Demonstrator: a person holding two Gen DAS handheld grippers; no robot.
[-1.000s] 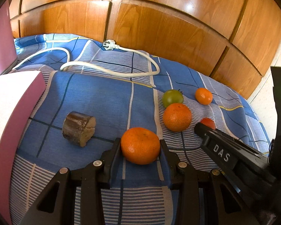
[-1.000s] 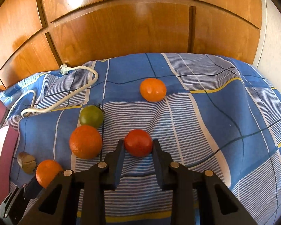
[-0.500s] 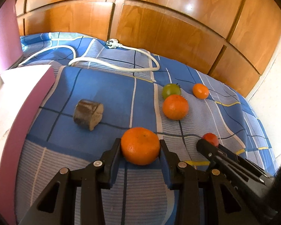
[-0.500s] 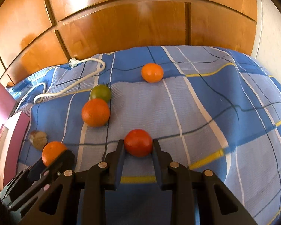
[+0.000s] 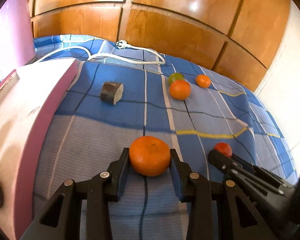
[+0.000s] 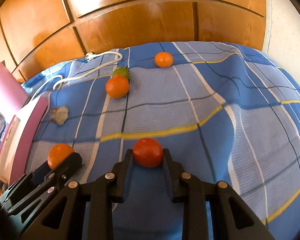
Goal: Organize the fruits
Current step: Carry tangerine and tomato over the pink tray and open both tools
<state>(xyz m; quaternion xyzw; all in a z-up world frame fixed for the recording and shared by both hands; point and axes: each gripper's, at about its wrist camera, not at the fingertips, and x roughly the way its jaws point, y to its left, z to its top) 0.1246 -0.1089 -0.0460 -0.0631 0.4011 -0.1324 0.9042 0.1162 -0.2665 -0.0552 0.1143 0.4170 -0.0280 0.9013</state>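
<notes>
Blue checked bedspread (image 5: 102, 132), left fingers (image 5: 125, 160) clamped on orange (image 5: 150, 155) — right fingers (image 6: 128, 158) clamped on red tomato (image 6: 148, 152).

a bedroom: checked bedspread (image 5: 118, 136) below wooden wardrobe doors (image 5: 170, 26).

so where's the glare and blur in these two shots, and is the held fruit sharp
Left wrist: glare on the wardrobe upper right, pink box washed out and soft, orange in the left gripper sharp. Right wrist: glare on the wardrobe upper left, bedspread smeared mid-frame, red fruit in the right gripper fairly sharp. Both bend straight lines.
</notes>
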